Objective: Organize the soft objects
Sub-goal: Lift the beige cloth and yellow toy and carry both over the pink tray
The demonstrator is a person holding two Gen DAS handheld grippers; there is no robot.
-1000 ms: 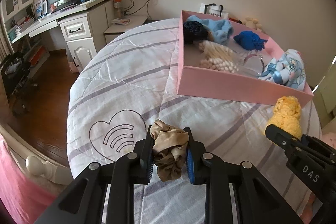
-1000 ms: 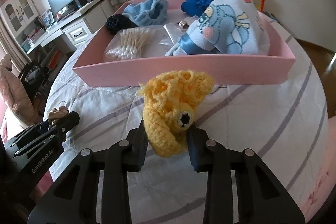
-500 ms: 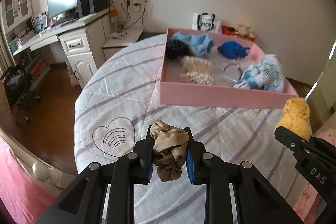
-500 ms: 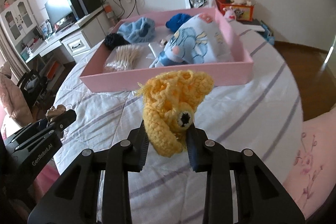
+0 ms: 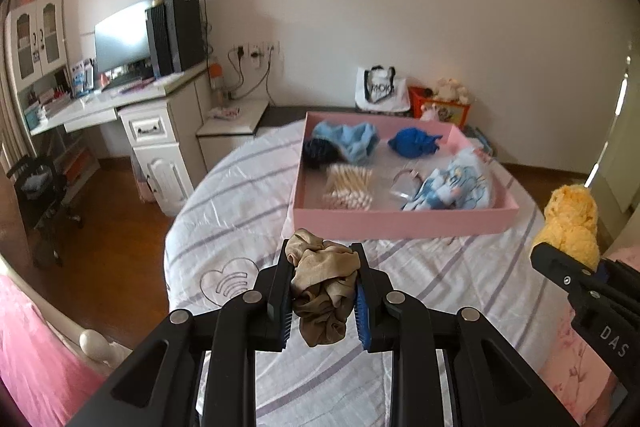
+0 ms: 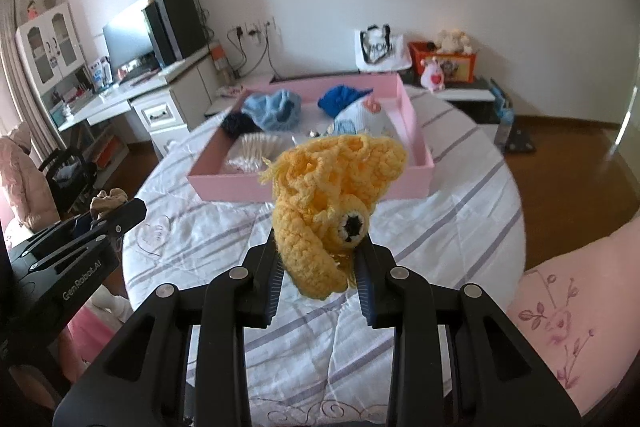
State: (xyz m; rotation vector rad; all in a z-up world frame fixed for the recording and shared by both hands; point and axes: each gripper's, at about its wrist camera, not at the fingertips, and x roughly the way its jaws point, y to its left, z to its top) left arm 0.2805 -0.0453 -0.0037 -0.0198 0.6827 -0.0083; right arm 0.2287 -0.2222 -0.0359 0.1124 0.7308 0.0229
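My left gripper [image 5: 322, 287] is shut on a beige scrunchie [image 5: 322, 287] and holds it in the air above the striped bedspread [image 5: 240, 211]. My right gripper [image 6: 320, 267] is shut on a yellow crocheted toy [image 6: 324, 203], also held in the air; the toy shows at the right in the left wrist view [image 5: 572, 223]. The pink tray [image 5: 400, 223] lies ahead on the bed and holds blue cloths, a dark scrunchie, cotton swabs [image 5: 348, 187] and a blue-and-white plush [image 5: 456, 183]. Both grippers are well short of the tray.
A white desk [image 5: 152, 131] with monitor and speaker stands at the far left. A chair [image 5: 40, 195] is on the wooden floor at left. A bag [image 5: 380, 91] and toys sit by the back wall. Pink bedding [image 6: 580, 307] lies at lower right.
Both grippers have risen and pulled back from the tray, each still holding its object. The tray now looks smaller and farther away.
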